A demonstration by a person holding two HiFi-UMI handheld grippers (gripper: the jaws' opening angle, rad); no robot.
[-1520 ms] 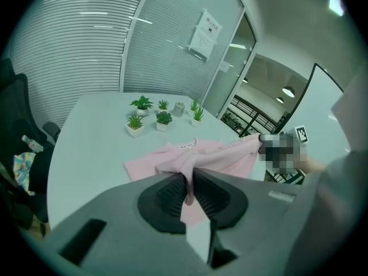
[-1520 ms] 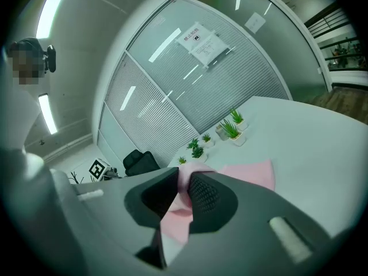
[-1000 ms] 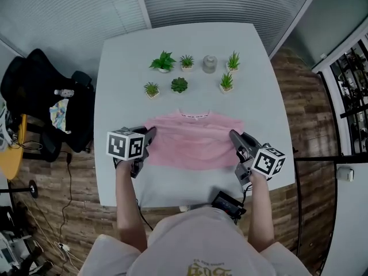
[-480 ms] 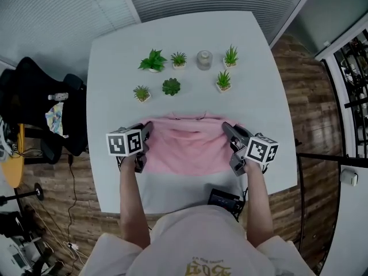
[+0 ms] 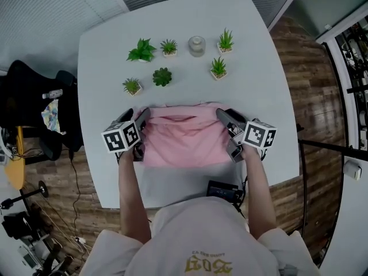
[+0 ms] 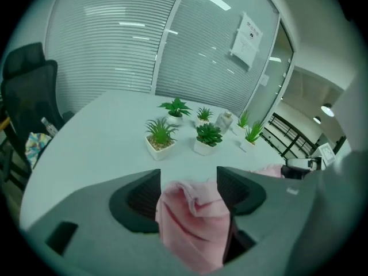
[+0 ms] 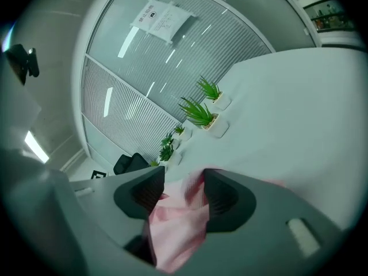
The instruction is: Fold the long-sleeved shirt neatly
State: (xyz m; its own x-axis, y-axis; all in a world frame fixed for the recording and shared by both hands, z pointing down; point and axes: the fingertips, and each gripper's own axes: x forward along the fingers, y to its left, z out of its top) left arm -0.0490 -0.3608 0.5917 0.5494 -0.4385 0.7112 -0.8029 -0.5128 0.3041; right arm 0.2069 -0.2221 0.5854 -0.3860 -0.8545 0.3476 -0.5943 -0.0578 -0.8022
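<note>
The pink long-sleeved shirt (image 5: 181, 138) lies folded into a rectangle on the white table (image 5: 103, 68), near its front. My left gripper (image 5: 142, 115) is at the shirt's far left corner and my right gripper (image 5: 221, 114) at its far right corner. In the left gripper view the left gripper (image 6: 188, 180) has a bunched fold of pink cloth (image 6: 192, 223) lying loosely between its jaws, which have just been opening. In the right gripper view the right gripper (image 7: 184, 186) also has pink cloth (image 7: 172, 229) between jaws that have just been opening.
Several small potted plants (image 5: 163, 76) and a glass jar (image 5: 196, 45) stand on the far half of the table. A black device (image 5: 223, 191) sits at the front edge by the person. A black chair (image 5: 29, 102) stands off the table's left side.
Both grippers have moved forward and down with the shirt's fold, ending at its far corners. The shirt now looks shorter and more squared.
</note>
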